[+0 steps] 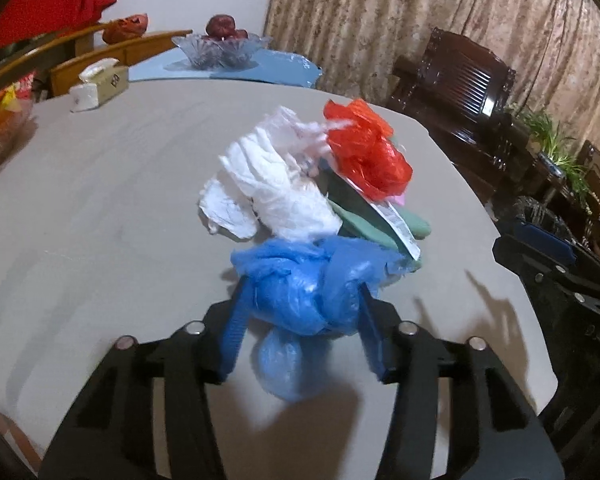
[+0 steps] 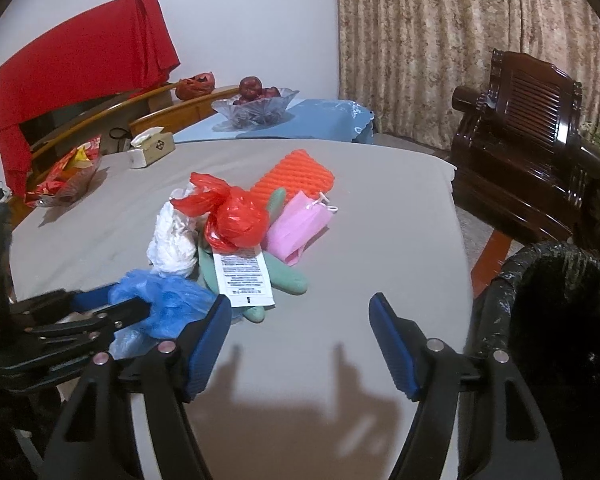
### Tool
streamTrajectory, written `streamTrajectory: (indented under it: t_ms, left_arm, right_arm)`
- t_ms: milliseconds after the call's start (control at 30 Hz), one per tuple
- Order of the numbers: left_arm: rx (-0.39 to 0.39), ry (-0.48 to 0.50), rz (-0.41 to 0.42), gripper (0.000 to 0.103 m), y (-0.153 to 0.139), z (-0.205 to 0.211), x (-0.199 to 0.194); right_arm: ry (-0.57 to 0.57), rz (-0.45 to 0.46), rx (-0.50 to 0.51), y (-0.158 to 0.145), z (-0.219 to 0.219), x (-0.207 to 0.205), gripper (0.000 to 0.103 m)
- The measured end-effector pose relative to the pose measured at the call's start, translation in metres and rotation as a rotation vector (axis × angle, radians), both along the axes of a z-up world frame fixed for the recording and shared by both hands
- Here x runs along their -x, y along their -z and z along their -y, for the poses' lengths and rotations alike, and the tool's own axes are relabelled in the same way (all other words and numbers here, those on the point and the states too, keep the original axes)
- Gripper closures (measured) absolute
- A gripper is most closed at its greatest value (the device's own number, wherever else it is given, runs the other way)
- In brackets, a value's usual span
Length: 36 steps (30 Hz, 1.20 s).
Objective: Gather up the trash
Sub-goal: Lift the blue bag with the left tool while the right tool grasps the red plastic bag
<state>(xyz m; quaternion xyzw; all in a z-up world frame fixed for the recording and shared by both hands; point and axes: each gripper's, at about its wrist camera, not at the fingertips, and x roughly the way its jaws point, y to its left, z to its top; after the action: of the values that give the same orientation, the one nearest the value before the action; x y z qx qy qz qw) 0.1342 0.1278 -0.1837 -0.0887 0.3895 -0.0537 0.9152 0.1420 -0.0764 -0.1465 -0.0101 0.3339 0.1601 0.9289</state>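
A heap of trash lies on the grey table [image 1: 100,208]: a blue plastic bag [image 1: 300,284], a white bag [image 1: 268,176], a red bag [image 1: 364,152], green pieces [image 1: 380,220] and a printed sachet [image 2: 242,276]. My left gripper [image 1: 304,292] is shut on the blue bag [image 2: 168,300], its blue fingers pressing both sides. My right gripper [image 2: 300,312] is open and empty above the table, just right of the heap. A pink bag [image 2: 300,224] and an orange ridged pad [image 2: 296,178] lie behind the red bag [image 2: 232,216].
A bin lined with a black bag [image 2: 560,300] stands at the table's right edge. A tissue box [image 2: 152,148], a glass fruit bowl [image 2: 256,110] and a snack dish [image 2: 68,180] are at the far side. Dark wooden chairs [image 2: 532,120] stand on the right.
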Motion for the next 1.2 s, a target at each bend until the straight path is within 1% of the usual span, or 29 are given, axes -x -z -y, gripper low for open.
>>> streamTrajectory:
  t_ms: [33,133,300,400,600,667,767,867,1100,1200]
  left_arm:
    - [0.005,0.003,0.003,0.064,0.000,0.000,0.000]
    - [-0.002,0.003,0.018,0.072,-0.001,0.001,0.006]
    - [0.001,0.001,0.028,0.074,-0.008,-0.004,0.018]
    - [-0.012,-0.002,0.032,0.074,-0.014,-0.009,0.029]
    - [-0.019,-0.055,0.033,0.074,-0.021,-0.032,0.049]
    - [-0.034,-0.092,0.043,0.074,-0.025,-0.042,0.054]
    - [-0.072,-0.128,0.058,0.074,-0.028,-0.052,0.051]
    - [-0.086,-0.145,0.075,0.074,-0.030,-0.057,0.041]
    - [-0.065,-0.185,0.117,0.074,-0.040,-0.067,0.021]
    - [-0.061,-0.186,0.124,0.074,-0.042,-0.068,0.013]
  right_arm:
    - [0.001,0.001,0.000,0.000,0.000,0.000,0.033]
    - [0.000,0.001,0.000,0.000,0.000,0.001,0.033]
    - [-0.012,0.008,-0.004,-0.003,-0.003,0.001,0.033]
    - [-0.028,0.015,-0.006,-0.006,-0.011,0.001,0.033]
    - [-0.064,0.026,-0.012,-0.009,-0.032,-0.001,0.033]
    - [-0.071,0.028,-0.017,-0.011,-0.039,-0.003,0.033]
    - [-0.081,0.037,-0.025,-0.014,-0.050,-0.008,0.034]
    - [-0.083,0.045,-0.023,-0.014,-0.059,-0.017,0.035]
    - [-0.067,0.035,-0.020,-0.009,-0.067,-0.043,0.038]
    - [-0.064,0.023,-0.016,-0.005,-0.071,-0.058,0.043]
